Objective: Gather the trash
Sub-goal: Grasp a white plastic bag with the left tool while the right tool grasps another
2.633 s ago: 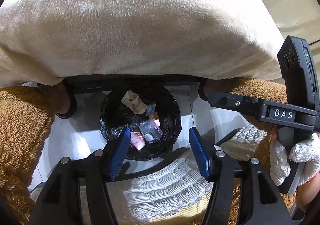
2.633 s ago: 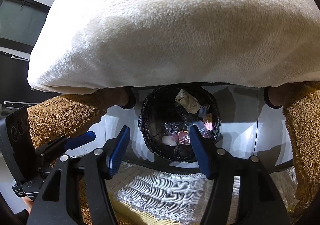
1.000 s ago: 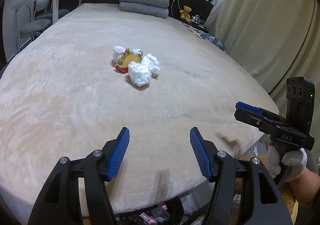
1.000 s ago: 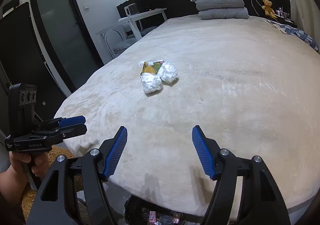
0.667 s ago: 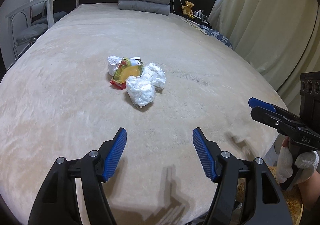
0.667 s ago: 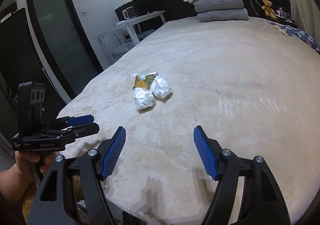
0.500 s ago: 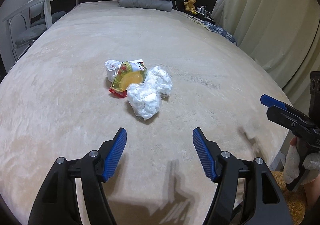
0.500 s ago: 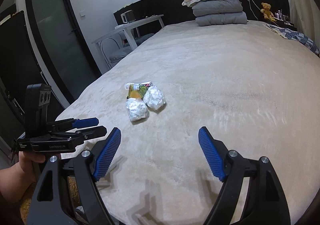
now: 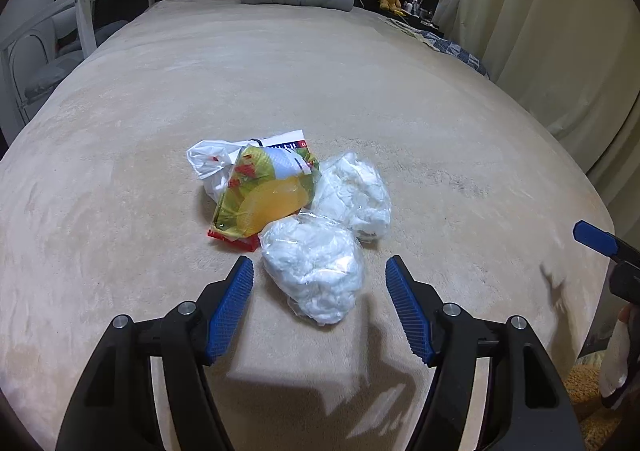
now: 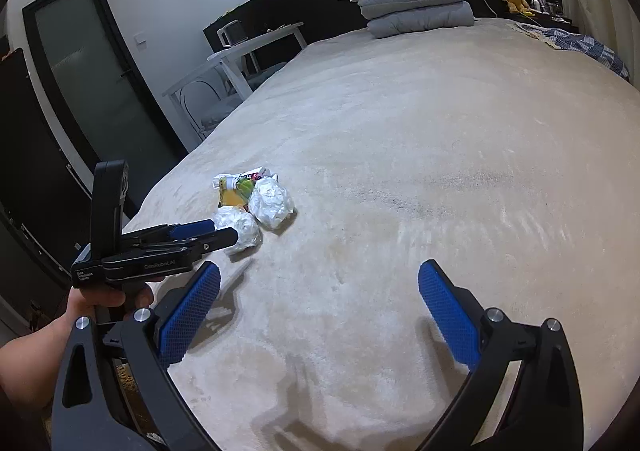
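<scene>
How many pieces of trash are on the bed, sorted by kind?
Clear bags of white stuffing: 2, nearer and farther
Yellow-green snack wrapper: 1
White plastic bag: 1
Total: 4

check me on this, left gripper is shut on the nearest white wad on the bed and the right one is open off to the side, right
Not quite. The left wrist view shows the left gripper open: its jaws sit either side of the nearest white wad without clamping it. The rest holds: the wad lies on the bed, and the right gripper is open off to the side.
</scene>
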